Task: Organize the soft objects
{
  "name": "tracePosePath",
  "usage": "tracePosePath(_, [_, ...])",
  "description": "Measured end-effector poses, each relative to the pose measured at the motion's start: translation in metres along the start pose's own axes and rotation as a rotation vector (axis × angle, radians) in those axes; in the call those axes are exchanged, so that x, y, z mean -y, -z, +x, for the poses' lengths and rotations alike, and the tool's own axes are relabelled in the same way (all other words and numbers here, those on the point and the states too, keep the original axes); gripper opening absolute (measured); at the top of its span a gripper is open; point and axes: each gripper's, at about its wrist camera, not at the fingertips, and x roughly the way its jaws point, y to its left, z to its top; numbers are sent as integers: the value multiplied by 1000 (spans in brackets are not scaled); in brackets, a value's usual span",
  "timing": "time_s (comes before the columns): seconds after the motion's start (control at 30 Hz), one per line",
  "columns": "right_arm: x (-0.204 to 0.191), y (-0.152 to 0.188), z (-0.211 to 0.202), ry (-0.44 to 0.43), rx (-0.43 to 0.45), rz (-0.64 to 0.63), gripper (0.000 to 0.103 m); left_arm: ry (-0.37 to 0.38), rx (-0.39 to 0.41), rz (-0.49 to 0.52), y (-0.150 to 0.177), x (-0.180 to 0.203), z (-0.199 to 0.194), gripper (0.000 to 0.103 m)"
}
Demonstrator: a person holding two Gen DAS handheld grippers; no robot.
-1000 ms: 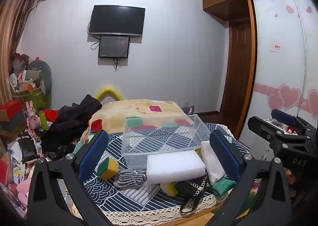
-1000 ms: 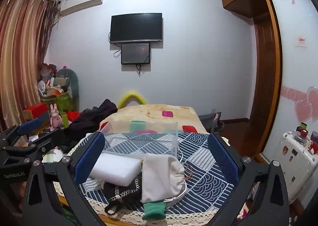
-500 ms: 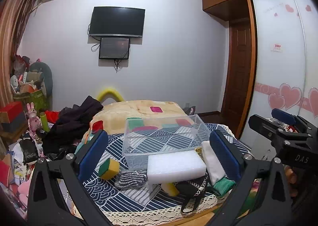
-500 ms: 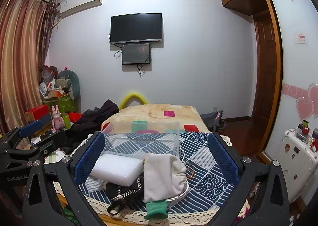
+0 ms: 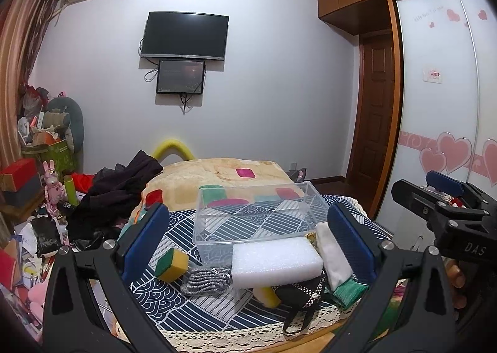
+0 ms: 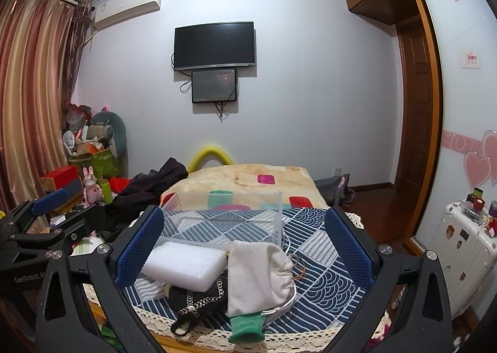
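A clear plastic bin (image 5: 257, 213) stands on a table with a blue patterned cloth (image 5: 217, 312). In front of it lie a white foam block (image 5: 276, 261), a yellow-green sponge (image 5: 171, 264), a grey knit cloth (image 5: 206, 280), a black chain bag (image 5: 298, 294), a white pouch (image 6: 257, 275) and a green cloth (image 6: 247, 328). My left gripper (image 5: 248, 247) is open and empty, held back from the pile. My right gripper (image 6: 245, 250) is open and empty, above the pouch and foam block (image 6: 184, 264).
A bed with a yellow blanket (image 5: 217, 172) lies behind the table. Dark clothes (image 5: 118, 191) and clutter (image 5: 28, 197) fill the left. A wardrobe door (image 5: 441, 135) and a white suitcase (image 6: 462, 256) are to the right. The right gripper also shows at the left wrist view's right edge (image 5: 450, 216).
Both views have shifted slightly; the grippers have drifted a little while staying open. The objects on the table have not moved.
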Motion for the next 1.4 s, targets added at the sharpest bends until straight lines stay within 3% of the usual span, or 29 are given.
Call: tracePosePath(1.4, [-5, 2, -4, -15, 16, -3, 103, -1, 17, -8, 0, -2, -3, 103])
